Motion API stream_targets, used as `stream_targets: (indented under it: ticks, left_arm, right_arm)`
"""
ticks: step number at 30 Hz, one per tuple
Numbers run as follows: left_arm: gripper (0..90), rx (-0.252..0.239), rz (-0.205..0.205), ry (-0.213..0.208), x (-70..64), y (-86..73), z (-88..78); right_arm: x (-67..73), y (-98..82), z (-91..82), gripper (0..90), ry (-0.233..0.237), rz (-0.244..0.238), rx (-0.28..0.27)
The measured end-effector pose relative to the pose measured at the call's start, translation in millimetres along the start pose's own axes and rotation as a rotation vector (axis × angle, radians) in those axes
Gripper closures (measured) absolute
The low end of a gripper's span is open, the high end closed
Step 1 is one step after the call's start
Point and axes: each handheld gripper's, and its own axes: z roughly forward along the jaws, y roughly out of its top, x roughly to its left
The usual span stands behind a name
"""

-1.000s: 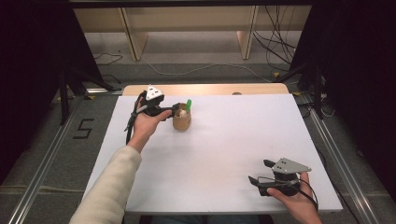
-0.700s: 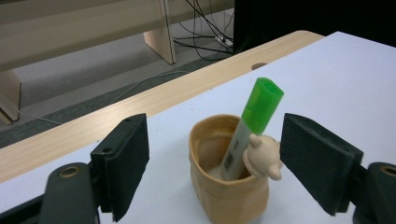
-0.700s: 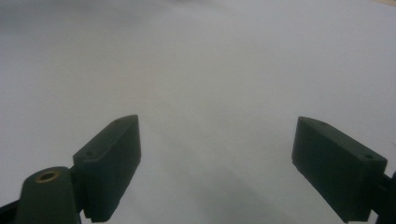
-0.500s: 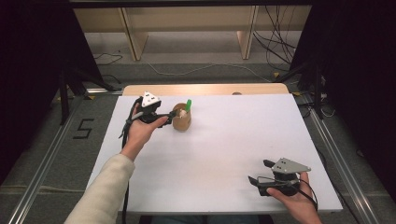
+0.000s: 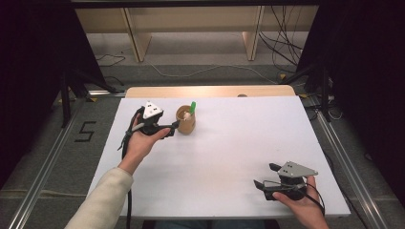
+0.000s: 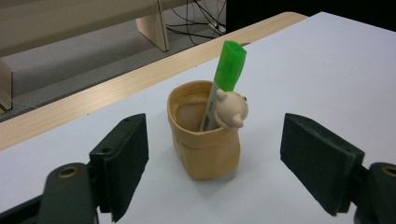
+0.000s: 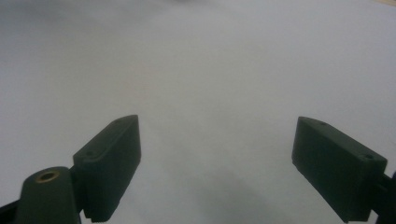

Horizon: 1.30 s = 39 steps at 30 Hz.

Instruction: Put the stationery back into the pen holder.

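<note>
Jaws of the left gripper [image 6: 212,168] stand wide apart with nothing between their pads, pointed at a small tan pot [image 6: 204,140] that sits on the white table [image 6: 327,70] just ahead of them. In the high view the left gripper [image 5: 173,127] is held by the person's left hand [image 5: 138,143] at the far left part of the table, its tips just beside the tan pot [image 5: 185,121]; whether they touch it cannot be told. A little bear-shaped figure [image 6: 231,109] hangs on the pot's rim, and a green marker [image 6: 223,79] stands tilted inside the pot, its cap rising above the rim and leaning against the figure. The green marker [image 5: 192,107] pokes up from the pot in the high view too.

The right gripper [image 7: 217,163] is likewise spread wide and empty, looking at bare white tabletop. In the high view the right gripper [image 5: 265,176] rests low at the near right corner of the table, held by the right hand [image 5: 301,205], well apart from the pot
</note>
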Motion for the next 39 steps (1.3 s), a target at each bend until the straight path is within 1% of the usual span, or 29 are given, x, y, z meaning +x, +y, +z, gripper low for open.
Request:
stream_targets:
  ticks: [6,8,14,17,20,22,25,26,30,39]
  left_arm:
    - [23.7,0.008,0.010,-0.006,-5.6,-6.1,-5.2]
    - [23.7,0.012,0.016,-0.014,-9.4,-10.7,-8.0]
    - [23.5,0.009,0.019,-0.029,-14.1,-17.6,-11.0]
    - [23.5,0.017,0.034,-0.038,-18.6,-21.7,-12.4]
    - [23.5,0.013,0.032,-0.042,-21.6,-23.8,-13.1]
    - [23.6,0.020,0.042,-0.046,-24.1,-26.1,-14.6]
    - [23.6,0.027,0.057,-0.061,-31.1,-33.9,-19.5]
    - [23.6,0.027,0.057,-0.061,-31.1,-33.9,-19.5]
    - [23.6,0.037,0.072,-0.075,-36.9,-43.9,-25.3]
    - [23.6,0.041,0.074,-0.087,-42.1,-56.4,-35.1]
  right_arm:
    - [0.0,0.0,0.0,16.4,0.000,-0.001,0.000]
    - [0.2,0.1,-0.2,16.5,0.000,-0.001,0.000]
    - [0.4,0.1,0.1,16.4,0.001,-0.001,-0.001]
    - [0.4,0.2,0.4,16.4,0.002,-0.004,-0.002]
    - [0.5,0.1,0.0,16.4,0.000,-0.001,-0.001]
    - [0.3,0.1,-0.1,16.4,0.000,-0.002,-0.001]
    - [0.4,0.1,-0.5,16.5,0.001,-0.001,-0.001]
    - [0.4,0.1,-0.5,16.5,0.001,-0.001,-0.001]
    - [0.5,0.2,0.3,16.5,0.002,-0.005,-0.003]
    - [0.7,0.4,0.1,16.4,0.002,-0.007,-0.001]
